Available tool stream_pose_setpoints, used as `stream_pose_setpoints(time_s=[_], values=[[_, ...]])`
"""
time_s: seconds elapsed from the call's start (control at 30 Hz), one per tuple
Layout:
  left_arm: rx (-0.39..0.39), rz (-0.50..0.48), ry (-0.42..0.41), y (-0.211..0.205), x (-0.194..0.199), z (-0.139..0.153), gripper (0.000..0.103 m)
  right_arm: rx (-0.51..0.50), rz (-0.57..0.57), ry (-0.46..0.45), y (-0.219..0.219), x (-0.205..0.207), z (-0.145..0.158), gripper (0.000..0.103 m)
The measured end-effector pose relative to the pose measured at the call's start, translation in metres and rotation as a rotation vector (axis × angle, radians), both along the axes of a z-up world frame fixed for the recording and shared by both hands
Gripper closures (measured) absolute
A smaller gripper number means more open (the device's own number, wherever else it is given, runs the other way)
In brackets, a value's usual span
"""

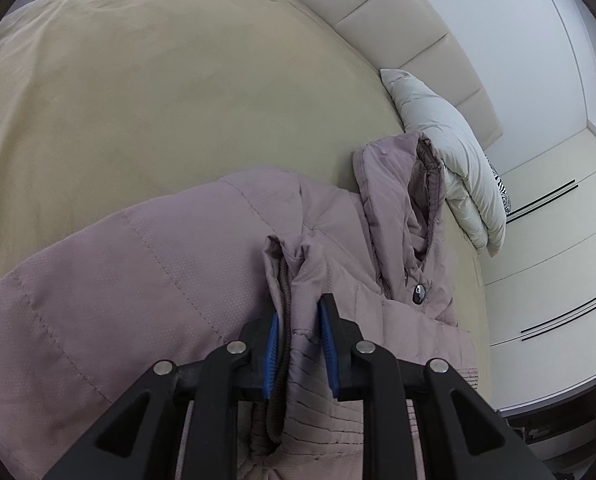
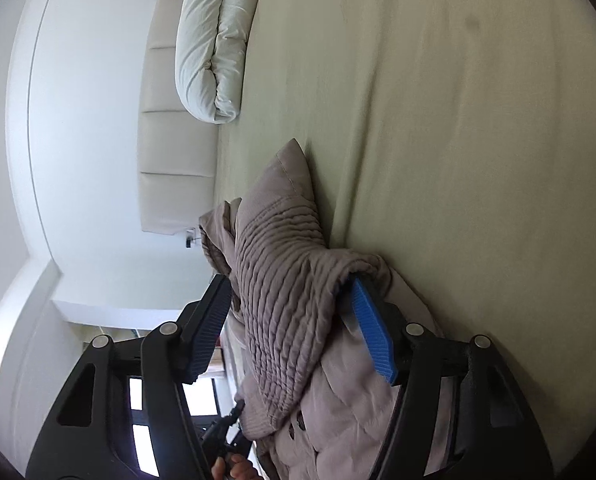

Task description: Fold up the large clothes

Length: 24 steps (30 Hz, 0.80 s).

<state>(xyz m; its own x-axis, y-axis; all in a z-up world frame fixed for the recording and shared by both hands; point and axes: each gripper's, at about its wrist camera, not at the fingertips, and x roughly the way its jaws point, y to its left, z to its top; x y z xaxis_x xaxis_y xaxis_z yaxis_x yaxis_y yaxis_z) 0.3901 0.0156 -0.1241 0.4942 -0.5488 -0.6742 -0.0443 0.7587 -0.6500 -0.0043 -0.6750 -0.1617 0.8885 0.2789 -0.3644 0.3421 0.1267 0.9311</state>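
Note:
A mauve quilted jacket (image 1: 137, 280) lies spread on the tan bed sheet (image 1: 137, 100), its hood (image 1: 402, 200) pointing toward the headboard. My left gripper (image 1: 300, 304) is shut on a bunched fold of the jacket with a brown ribbed trim, near a dark button (image 1: 419, 294). In the right wrist view, a ribbed part of the jacket (image 2: 281, 280) sits between the wide-set jaws of my right gripper (image 2: 289, 280). It drapes over the tip of one blue pad (image 2: 372, 332), and a gap shows beside the other pad (image 2: 209, 320).
A folded white duvet (image 1: 450, 152) lies against the cream padded headboard (image 1: 398, 28), just beyond the hood. White wardrobe doors (image 1: 558, 260) stand past the bed's edge. A person's hand (image 2: 233, 468) shows at the bottom of the right wrist view. Bare sheet (image 2: 458, 120) stretches wide.

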Motion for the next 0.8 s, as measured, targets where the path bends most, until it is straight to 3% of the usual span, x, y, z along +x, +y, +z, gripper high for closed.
stream_pose_setpoints(time_s=[0.07,0.13,0.27,0.33,0.43,0.5,0.53,0.57,0.67,0.73,0.8], values=[[0.011,-0.003,-0.004,0.001,0.001,-0.001,0.080,-0.010,0.008,-0.042,0.002,-0.013,0.021,0.041],[0.031,-0.006,-0.010,0.001,0.000,-0.002,0.079,-0.083,-0.004,-0.075,0.004,-0.012,0.052,0.038],[0.050,-0.010,-0.013,0.002,-0.003,-0.001,0.078,-0.206,0.134,-0.111,0.020,0.039,0.095,0.036],[0.056,-0.017,-0.013,0.002,-0.004,-0.002,0.077,-0.202,0.194,-0.092,0.026,0.071,0.091,0.036],[0.057,-0.025,-0.008,0.004,-0.005,-0.003,0.072,-0.219,0.193,0.063,0.021,0.100,0.063,0.037],[0.055,-0.023,-0.007,0.007,-0.005,-0.006,0.070,-0.205,0.198,0.148,0.014,0.106,0.031,0.053],[0.050,-0.019,-0.003,0.009,-0.005,-0.008,0.067,-0.209,0.203,0.156,0.011,0.106,0.022,0.064],[0.041,-0.013,0.001,0.012,-0.005,-0.009,0.064,-0.230,0.211,0.145,0.011,0.104,0.019,0.066],[0.015,0.007,0.002,0.022,-0.012,-0.003,0.059,-0.266,0.231,0.085,0.012,0.083,0.016,0.065],[0.052,0.053,-0.032,0.033,-0.021,0.009,0.053,-0.275,0.218,0.077,0.009,0.074,0.026,0.063],[0.085,0.084,-0.070,0.039,-0.029,0.021,0.051,-0.317,0.188,0.078,0.006,0.064,0.043,0.054]])
